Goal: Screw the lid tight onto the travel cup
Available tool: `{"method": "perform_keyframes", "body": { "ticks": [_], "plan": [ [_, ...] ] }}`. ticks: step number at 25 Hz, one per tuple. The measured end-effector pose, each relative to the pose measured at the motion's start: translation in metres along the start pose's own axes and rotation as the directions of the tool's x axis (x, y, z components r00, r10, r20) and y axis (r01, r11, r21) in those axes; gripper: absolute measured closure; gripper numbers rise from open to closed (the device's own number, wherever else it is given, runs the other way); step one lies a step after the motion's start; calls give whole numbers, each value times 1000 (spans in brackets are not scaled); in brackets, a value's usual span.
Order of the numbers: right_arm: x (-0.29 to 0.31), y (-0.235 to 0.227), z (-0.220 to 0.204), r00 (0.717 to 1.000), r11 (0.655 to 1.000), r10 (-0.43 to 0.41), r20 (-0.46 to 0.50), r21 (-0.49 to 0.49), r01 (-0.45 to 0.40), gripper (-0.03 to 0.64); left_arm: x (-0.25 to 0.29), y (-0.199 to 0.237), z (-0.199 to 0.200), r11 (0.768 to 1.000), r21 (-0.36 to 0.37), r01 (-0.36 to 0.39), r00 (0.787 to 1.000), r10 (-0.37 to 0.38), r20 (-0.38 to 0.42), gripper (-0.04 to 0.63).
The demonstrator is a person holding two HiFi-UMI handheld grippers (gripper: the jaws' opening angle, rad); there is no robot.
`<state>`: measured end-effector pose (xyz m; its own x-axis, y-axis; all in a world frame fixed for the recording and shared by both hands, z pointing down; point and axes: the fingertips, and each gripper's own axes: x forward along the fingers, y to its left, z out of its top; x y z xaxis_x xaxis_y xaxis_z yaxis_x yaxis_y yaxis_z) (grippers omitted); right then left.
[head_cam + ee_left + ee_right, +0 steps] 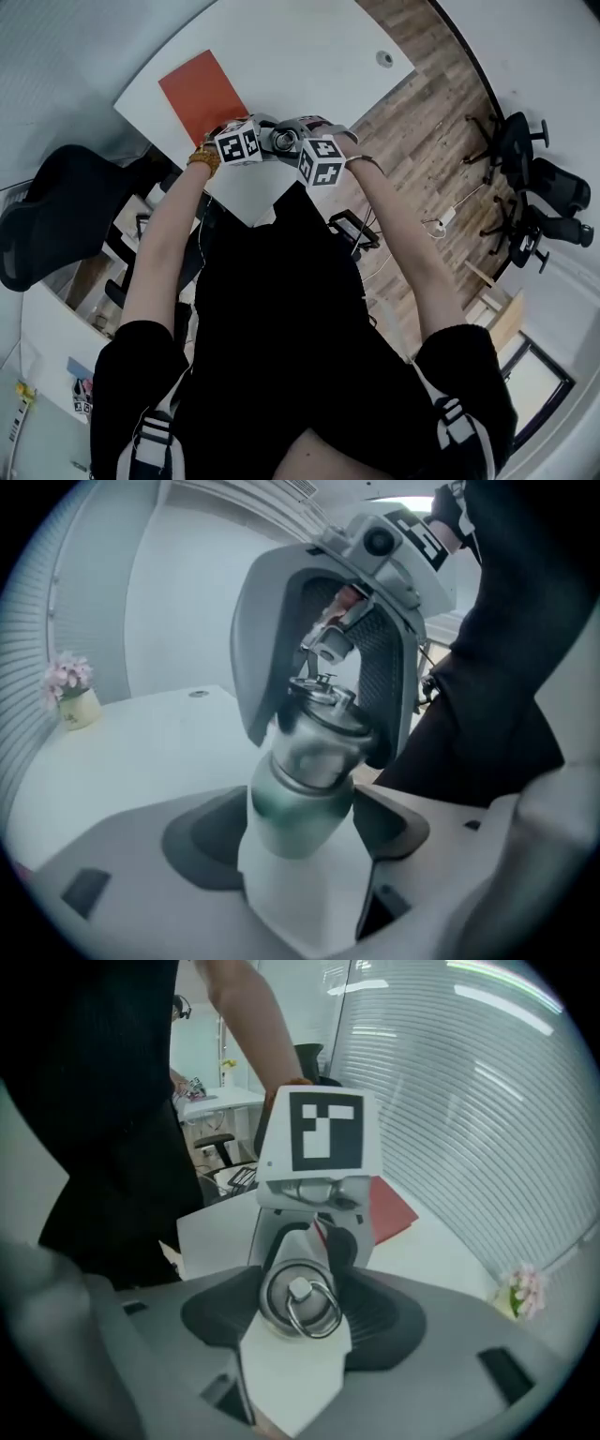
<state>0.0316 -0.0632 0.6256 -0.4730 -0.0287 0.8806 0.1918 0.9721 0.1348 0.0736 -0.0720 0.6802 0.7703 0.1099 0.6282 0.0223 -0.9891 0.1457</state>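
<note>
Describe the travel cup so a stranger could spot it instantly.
Above the white table, near its front corner, left tongs and right tongs meet. Between them is the travel cup: green-bodied, silvery-shouldered, its lid bearing a steel ring, unlike the flat red sheet nearby.

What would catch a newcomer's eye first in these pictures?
First, the silver and green cup, held over the near corner of the white table: the left tool grips its body and the right tool grips its ringed lid. Next, the red sheet lying flat on that table, and small pink flowers by the window blinds.
</note>
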Motion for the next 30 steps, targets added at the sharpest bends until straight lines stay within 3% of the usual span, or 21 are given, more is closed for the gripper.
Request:
{"method": "perform_keyframes", "body": {
  "ticks": [3,6,8,10,12,14,16,22,24,28,30],
  "plan": [
    [-7,-8,-4,991,979,-130,26,161,124,313,-4,-1,-8,995,-41,-93,995,94,17,233],
    [-17,-17,-2,960,903,-280,-7,336,266,311,-7,-2,-19,972,-109,-206,978,209,18,233],
    [-22,-18,-3,928,803,-367,-62,482,350,311,-5,-3,-13,936,-192,-294,950,309,53,233],
    [-22,-17,-7,896,693,-423,-137,589,417,336,-1,-2,-4,881,-291,-373,906,413,90,233],
    [-16,-21,-8,875,632,-448,-181,628,454,344,1,2,-5,822,-386,-418,870,485,90,233],
    [-12,-36,-5,877,645,-448,-174,617,451,341,-4,17,-6,780,-443,-442,846,527,85,237],
    [-14,-41,-7,896,686,-415,-161,591,424,337,-5,21,-1,780,-447,-438,843,529,96,241],
    [-10,-38,-11,939,769,-326,-114,546,333,330,0,18,-1,838,-369,-403,884,461,82,242],
    [-7,-30,-8,960,820,-269,-81,502,273,333,2,13,-1,867,-326,-378,901,425,85,244],
    [0,-18,-1,995,937,-102,-16,333,102,334,4,5,-9,960,-146,-238,968,247,47,247],
    [0,-15,0,1000,977,-20,-2,214,20,336,3,5,-10,989,-53,-141,990,142,20,249]
  ]
}}
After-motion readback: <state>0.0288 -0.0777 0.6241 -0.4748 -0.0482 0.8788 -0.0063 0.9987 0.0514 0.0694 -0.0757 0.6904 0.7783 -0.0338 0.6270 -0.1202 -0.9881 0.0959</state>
